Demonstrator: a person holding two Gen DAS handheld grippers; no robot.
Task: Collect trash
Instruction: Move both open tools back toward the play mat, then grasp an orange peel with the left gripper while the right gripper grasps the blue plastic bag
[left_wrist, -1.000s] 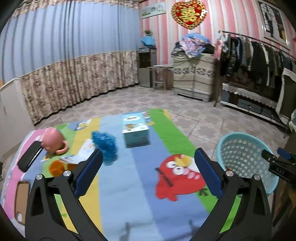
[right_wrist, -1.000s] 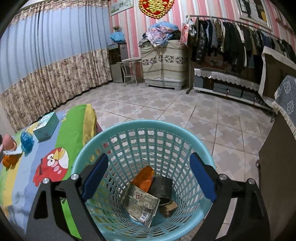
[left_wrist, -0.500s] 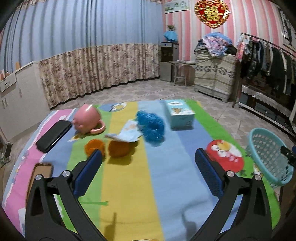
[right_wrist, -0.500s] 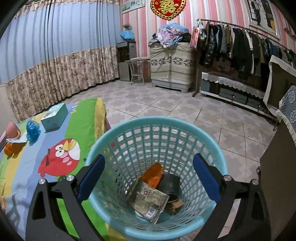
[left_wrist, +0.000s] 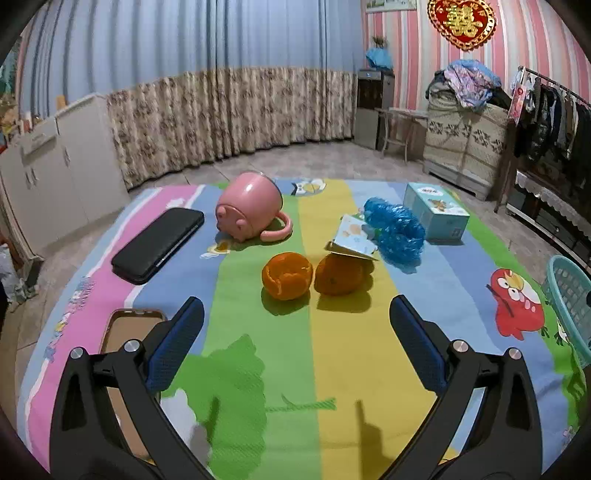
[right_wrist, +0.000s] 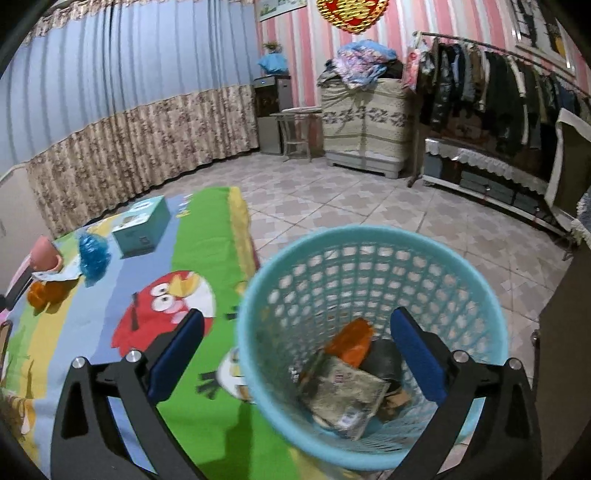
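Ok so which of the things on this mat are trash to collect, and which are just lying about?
Likely trash, judging by looks:
orange peel halves
torn paper wrapper
crumpled blue plastic
All bound for the teal basket

Just lying about:
pink mug
black case
blue box

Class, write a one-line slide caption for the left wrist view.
Open left gripper faces two orange peels on the colourful mat.

Two orange peels (left_wrist: 287, 275) side by side on the striped mat, torn paper wrapper (left_wrist: 352, 240) atop the right one, crumpled blue plastic (left_wrist: 397, 230) beside it, turquoise basket (right_wrist: 373, 240) holding wrappers, off the mat's edge
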